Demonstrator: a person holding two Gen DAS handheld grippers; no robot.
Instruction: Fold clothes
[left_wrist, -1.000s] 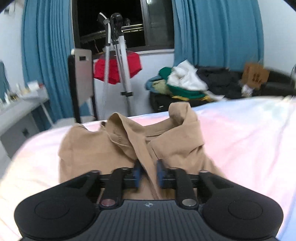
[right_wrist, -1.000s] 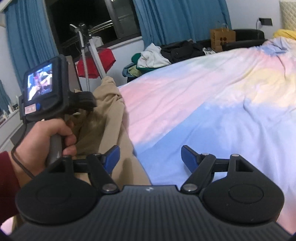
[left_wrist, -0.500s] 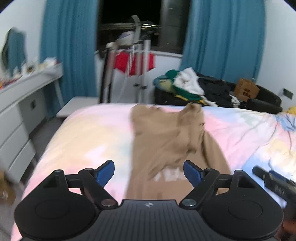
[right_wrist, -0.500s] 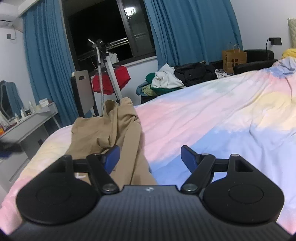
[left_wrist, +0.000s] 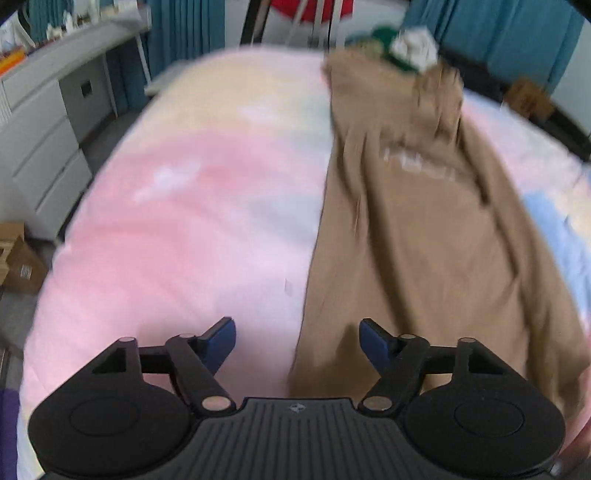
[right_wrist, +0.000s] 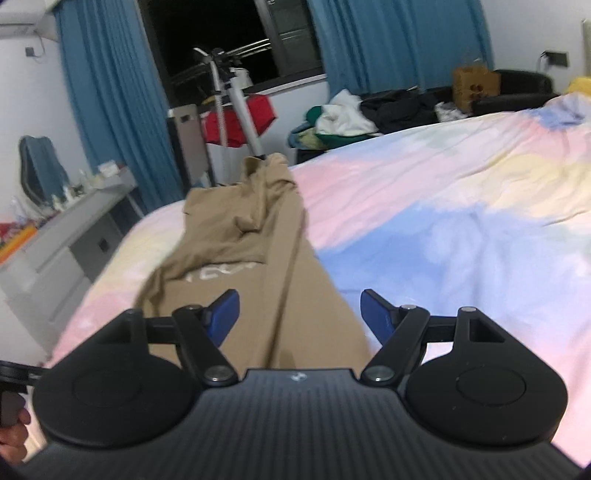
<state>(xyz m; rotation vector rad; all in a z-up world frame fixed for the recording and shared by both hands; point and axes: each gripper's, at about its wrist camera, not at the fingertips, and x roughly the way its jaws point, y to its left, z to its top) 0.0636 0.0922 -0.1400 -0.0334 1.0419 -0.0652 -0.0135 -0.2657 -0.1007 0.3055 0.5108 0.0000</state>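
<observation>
The tan shirt (left_wrist: 417, 229) lies in a long strip on my bed (left_wrist: 192, 206), near the end by the window. A moment ago my left gripper (left_wrist: 297, 334) was pinching a fold of the tan shirt, low and close. Now it has let go and pulled back — it looks down on the tan shirt from higher up. Its blue pads are apart and closing a little, with nothing pressed between them. The near edge of the tan shirt just shows in the gap, on the right side.

My right gripper (right_wrist: 299, 312) stands wide with nothing held, same as before, and has swung over the near end of the tan shirt (right_wrist: 258, 266).

So I think the sleeve fold is done — both sides look tucked in. Next I must pick up the near end and fold it toward the collar.
</observation>
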